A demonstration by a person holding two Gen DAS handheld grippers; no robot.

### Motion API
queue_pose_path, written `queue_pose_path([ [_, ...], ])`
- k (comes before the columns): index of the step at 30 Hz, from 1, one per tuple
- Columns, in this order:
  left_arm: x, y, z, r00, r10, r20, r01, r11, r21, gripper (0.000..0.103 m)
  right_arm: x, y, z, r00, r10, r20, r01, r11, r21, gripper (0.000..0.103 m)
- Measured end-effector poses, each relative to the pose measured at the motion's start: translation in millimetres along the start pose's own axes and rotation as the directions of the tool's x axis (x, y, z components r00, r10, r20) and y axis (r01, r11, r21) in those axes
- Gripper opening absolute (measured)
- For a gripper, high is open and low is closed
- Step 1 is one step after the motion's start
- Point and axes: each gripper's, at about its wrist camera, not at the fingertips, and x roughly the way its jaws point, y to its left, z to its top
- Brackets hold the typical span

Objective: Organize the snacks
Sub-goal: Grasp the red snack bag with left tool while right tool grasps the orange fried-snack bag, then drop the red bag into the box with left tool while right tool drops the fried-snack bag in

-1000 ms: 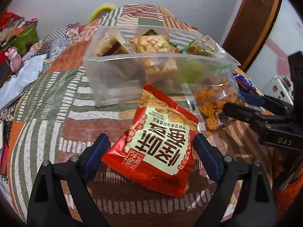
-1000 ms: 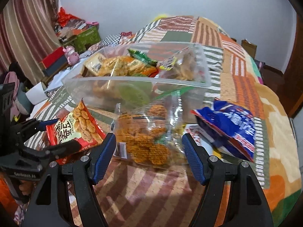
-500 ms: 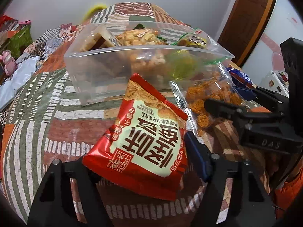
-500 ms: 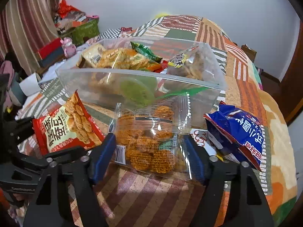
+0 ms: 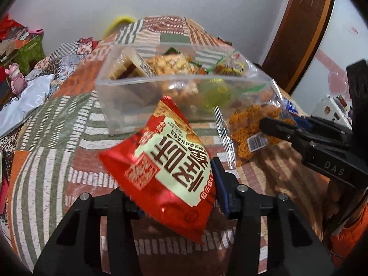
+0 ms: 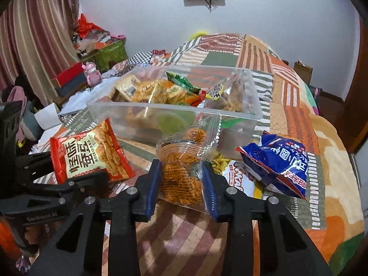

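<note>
Snacks are sitting on a patchwork bedspread (image 6: 289,105) w/ a clear plastic bin (image 6: 232,115) in the middle, already holding several packets.

Left gripper (image 5: 174,197) is pinching the red snack bag (image 5: 168,163) by its lower end; jaws have just been closing in on it, and the bag is now tilting up off the cover, top corner pointing toward the bin's near wall. From the right wrist view the same red bag (image 6: 92,151) is showing left of centre, gripped between the left tool's black fingers, just in front of the bin's left corner.

Right gripper (image 6: 181,184) is squeezing the clear bag of orange snacks (image 6: 181,168) between its blue pads, jaws likewise just having been closing, plastic crumpling btwn them. That bag's upper flap is leaning against the bin's front wall. In the left wrist view it (image 5: 250,126) is appearing to the right of the red bag, w/ the right tool's fingers clamping it.

Blue snack bag (image 6: 280,163) is lying on the cover right of the right gripper, partly overlapping a white-and-yellow packet (image 6: 239,177) beneath it, both close to the bin's right front corner.
</note>
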Motion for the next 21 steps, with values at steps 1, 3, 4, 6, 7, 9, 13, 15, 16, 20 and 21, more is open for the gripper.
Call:
queue_pose_path([
  [1, -4.0, 0.6, 1.3, 1.000, -0.002, 0.011, 0.002, 1.000, -0.006, 0.046, -2.1, -0.1, 0.3, 1.000, 0.005, 0.005, -0.005, 1.000, 0.002, 0.027],
  [3, -8.9, 2.0, 4.7, 1.000, -0.004, 0.026, 0.005, 1.000, -0.015, 0.044, -6.6, 0.7, 1.6, 1.000, 0.014, 0.019, -0.014, 1.000, 0.004, 0.022],
  [4, -12.0, 2.2, 6.2, 0.999, -0.004, 0.035, 0.005, 1.000, -0.017, 0.041, -9.4, 1.7, 2.5, 1.000, 0.013, 0.027, -0.013, 1.000, 0.003, 0.020],
  [6, -15.9, 3.9, 10.4, 0.999, -0.011, 0.045, 0.012, 1.000, -0.020, 0.039, -14.6, 2.6, 4.6, 0.999, 0.008, 0.046, -0.008, 1.000, 0.001, 0.020],
  [7, -18.5, 4.0, 11.9, 0.998, -0.015, 0.055, 0.016, 1.000, -0.022, 0.039, -16.8, 2.7, 5.7, 0.999, 0.010, 0.053, -0.010, 1.000, 0.002, 0.020],
  [9, -21.5, 2.9, 13.0, 0.998, -0.008, 0.066, 0.009, 1.000, -0.017, 0.038, -20.3, 2.4, 7.4, 0.998, 0.011, 0.067, -0.011, 1.000, 0.005, 0.020],
  [13, -30.4, 2.5, 15.9, 0.996, -0.006, 0.090, 0.009, 1.000, -0.025, 0.038, -30.2, 1.7, 11.1, 0.995, 0.018, 0.097, -0.019, 1.000, 0.010, 0.020],
  [15, -36.7, 4.0, 22.0, 0.994, -0.009, 0.110, 0.013, 0.999, -0.033, 0.038, -35.5, 2.9, 14.1, 0.993, 0.018, 0.114, -0.019, 1.000, 0.006, 0.020],
  [16, -39.7, 4.1, 24.1, 0.993, -0.008, 0.119, 0.012, 0.999, -0.034, 0.038, -37.1, 3.5, 15.2, 0.993, 0.017, 0.120, -0.018, 1.000, 0.005, 0.020],
  [20, -53.5, 5.1, 38.8, 0.985, 0.000, 0.173, 0.006, 0.999, -0.036, 0.038, -48.2, 6.1, 27.4, 0.986, 0.014, 0.168, -0.014, 1.000, -0.001, 0.020],
  [21, -56.1, 5.0, 43.0, 0.983, 0.002, 0.186, 0.006, 0.999, -0.039, 0.038, -49.7, 6.2, 29.7, 0.984, 0.014, 0.176, -0.014, 1.000, -0.002, 0.020],
])
